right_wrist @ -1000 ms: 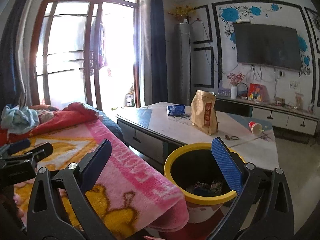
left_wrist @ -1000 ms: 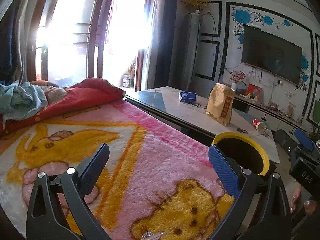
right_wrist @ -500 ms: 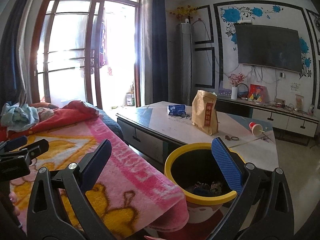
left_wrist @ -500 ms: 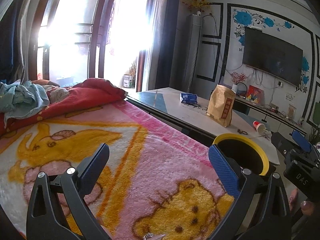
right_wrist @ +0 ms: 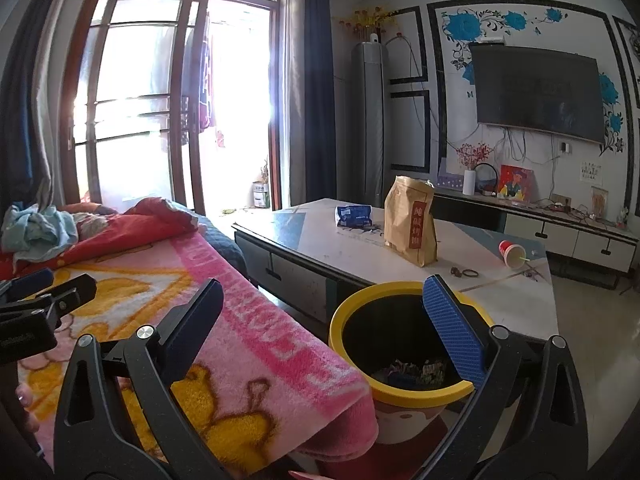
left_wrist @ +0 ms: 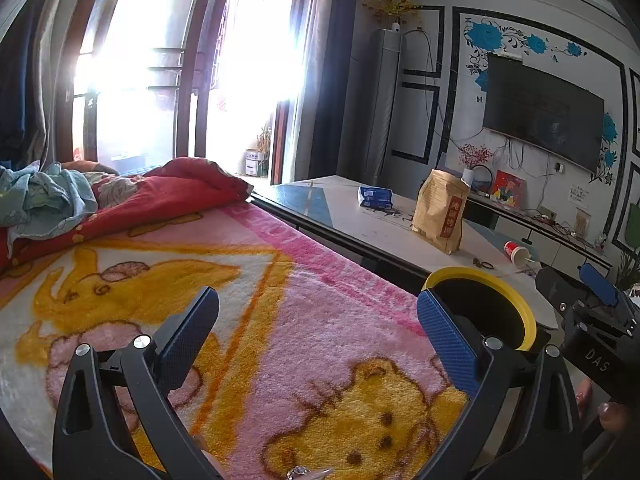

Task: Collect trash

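A yellow-rimmed trash bin [right_wrist: 360, 308] [left_wrist: 524, 312] stands on the floor between the bed and the low table, with scraps [right_wrist: 416, 370] at its bottom. On the table [right_wrist: 512, 304] lie a blue packet [right_wrist: 354, 215] [left_wrist: 374, 197], a brown paper bag [right_wrist: 412, 220] [left_wrist: 440, 212] standing upright, and a tipped red paper cup [right_wrist: 512, 252] [left_wrist: 518, 253]. My left gripper [left_wrist: 316, 332] is open above the pink blanket, holding nothing. My right gripper [right_wrist: 320, 320] is open over the blanket's edge and the bin, also holding nothing. Each gripper shows at the edge of the other's view.
A pink and yellow cartoon blanket [left_wrist: 280, 320] covers the bed, with a red quilt [left_wrist: 180, 192] and light blue cloth [left_wrist: 44, 200] at its far end. A TV [right_wrist: 536, 92] hangs above a low cabinet [right_wrist: 560, 232]. Small dark rings [right_wrist: 466, 272] lie on the table near the cup.
Both views have drifted slightly; the right gripper in the left wrist view has shifted a little to the left. Both grippers stay open with nothing in them.
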`<state>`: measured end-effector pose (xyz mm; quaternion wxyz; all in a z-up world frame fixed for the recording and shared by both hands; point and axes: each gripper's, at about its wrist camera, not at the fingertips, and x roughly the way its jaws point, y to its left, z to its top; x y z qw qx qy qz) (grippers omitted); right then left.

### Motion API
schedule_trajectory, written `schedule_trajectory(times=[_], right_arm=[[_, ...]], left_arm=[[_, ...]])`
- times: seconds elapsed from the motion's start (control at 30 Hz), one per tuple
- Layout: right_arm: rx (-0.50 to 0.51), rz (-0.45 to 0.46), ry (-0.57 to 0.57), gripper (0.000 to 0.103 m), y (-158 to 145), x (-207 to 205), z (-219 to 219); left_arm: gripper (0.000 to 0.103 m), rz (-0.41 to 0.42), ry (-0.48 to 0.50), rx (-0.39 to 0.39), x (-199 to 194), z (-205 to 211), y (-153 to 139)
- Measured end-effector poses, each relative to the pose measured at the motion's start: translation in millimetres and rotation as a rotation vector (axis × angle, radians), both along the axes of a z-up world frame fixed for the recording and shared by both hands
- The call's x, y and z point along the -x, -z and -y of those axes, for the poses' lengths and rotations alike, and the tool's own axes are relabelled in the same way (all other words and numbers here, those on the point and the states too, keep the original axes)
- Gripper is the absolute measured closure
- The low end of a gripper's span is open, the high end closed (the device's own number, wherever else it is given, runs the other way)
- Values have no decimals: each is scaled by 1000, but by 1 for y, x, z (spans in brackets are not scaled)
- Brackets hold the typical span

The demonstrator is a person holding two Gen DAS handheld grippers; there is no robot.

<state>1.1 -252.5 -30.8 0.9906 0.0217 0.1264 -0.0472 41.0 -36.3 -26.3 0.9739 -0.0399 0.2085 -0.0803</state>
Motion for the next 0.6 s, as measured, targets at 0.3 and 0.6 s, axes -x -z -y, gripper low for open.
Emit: schedule_trajectory(times=[0.3, 0.6], right_arm=[[-2, -1, 4, 11, 1, 0, 1], [-1, -1, 6, 11, 2, 1, 2]], left_arm=[[6, 2, 3, -1, 0, 1, 0], [6, -2, 3, 1, 0, 3, 0]])
